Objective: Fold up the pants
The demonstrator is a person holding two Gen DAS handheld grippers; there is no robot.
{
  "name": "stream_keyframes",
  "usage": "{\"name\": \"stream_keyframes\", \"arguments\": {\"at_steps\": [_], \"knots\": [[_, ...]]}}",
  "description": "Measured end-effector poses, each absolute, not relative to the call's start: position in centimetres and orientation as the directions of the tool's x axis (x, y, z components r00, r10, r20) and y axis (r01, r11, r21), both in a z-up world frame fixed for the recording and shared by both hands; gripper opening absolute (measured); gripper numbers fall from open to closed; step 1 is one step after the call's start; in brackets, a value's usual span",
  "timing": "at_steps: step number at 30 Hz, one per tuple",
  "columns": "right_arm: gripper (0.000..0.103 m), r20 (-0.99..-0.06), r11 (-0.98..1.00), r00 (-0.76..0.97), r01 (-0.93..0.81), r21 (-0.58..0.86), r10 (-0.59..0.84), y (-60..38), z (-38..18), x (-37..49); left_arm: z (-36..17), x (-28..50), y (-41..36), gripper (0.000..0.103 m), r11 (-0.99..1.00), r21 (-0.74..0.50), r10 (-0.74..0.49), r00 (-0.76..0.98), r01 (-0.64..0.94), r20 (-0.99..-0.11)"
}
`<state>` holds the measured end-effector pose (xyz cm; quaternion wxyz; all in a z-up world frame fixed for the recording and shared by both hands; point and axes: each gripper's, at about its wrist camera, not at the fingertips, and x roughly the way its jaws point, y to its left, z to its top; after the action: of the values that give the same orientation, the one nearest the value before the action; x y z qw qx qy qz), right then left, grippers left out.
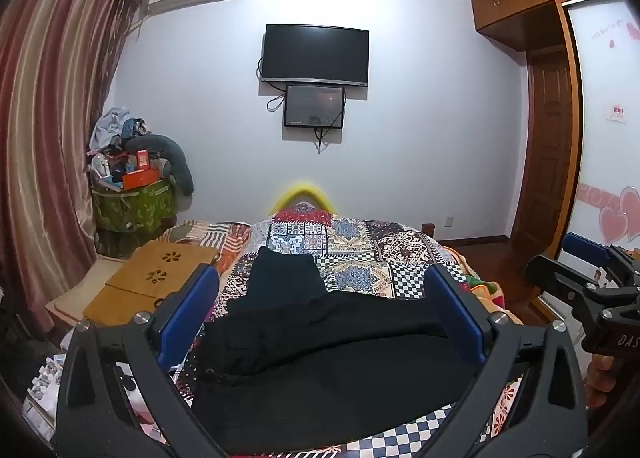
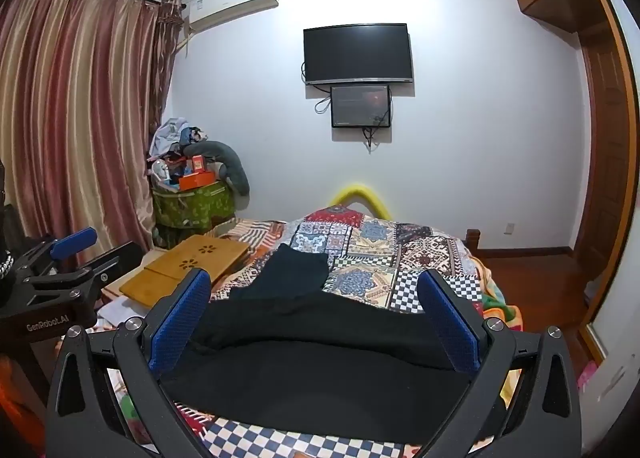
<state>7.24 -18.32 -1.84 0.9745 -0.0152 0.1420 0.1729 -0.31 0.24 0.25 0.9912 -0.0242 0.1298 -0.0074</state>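
Black pants (image 1: 320, 362) lie on the patchwork quilt (image 1: 360, 254), near the bed's front edge; fabric rumpled, one leg (image 1: 286, 278) stretching away toward the wall. Left gripper (image 1: 320, 318) and right gripper (image 2: 316, 318) above them, both spread wide, holding nothing.

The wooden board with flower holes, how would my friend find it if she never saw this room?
Start at the big bed with the patchwork quilt. Look along its side nearest the striped curtains, just before the green basket piled with stuff. The wooden board lies flat there, and it is the only plain tan thing around, with two flower-shaped cutouts in its top.
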Motion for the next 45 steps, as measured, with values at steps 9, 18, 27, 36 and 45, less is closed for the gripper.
{"name": "stream_keyframes", "arguments": {"at_steps": [9,18,27,36,45], "knots": [[0.102,-0.281,0.941,0.902,-0.337,0.019,0.329,-18.2,-2.1,7.3,-0.1,0.6,0.0,0.103,0.998,-0.057,-0.023,0.966,0.008,-0.258],[0.102,-0.278,0.942,0.903,-0.335,0.019,0.327,-18.2,-1.9,7.2,-0.3,1.1,0.2,0.103,0.998,-0.068,-0.025,0.965,0.008,-0.261],[0.102,-0.276,0.939,0.901,-0.343,0.017,0.334,-18.3,-1.9,7.3,0.0,1.4,0.4,0.103,0.997,-0.072,-0.025,0.966,0.007,-0.257],[0.102,-0.275,0.94,0.903,-0.34,0.016,0.331,-18.0,-1.9,7.2,-0.2,1.1,0.6,0.103,0.997,-0.079,-0.026,0.967,0.005,-0.255],[0.102,-0.275,0.94,0.903,-0.34,0.017,0.331,-18.0,-1.9,7.2,-0.6,0.9,0.6,0.103,0.997,-0.074,-0.028,0.969,0.01,-0.245]]}}
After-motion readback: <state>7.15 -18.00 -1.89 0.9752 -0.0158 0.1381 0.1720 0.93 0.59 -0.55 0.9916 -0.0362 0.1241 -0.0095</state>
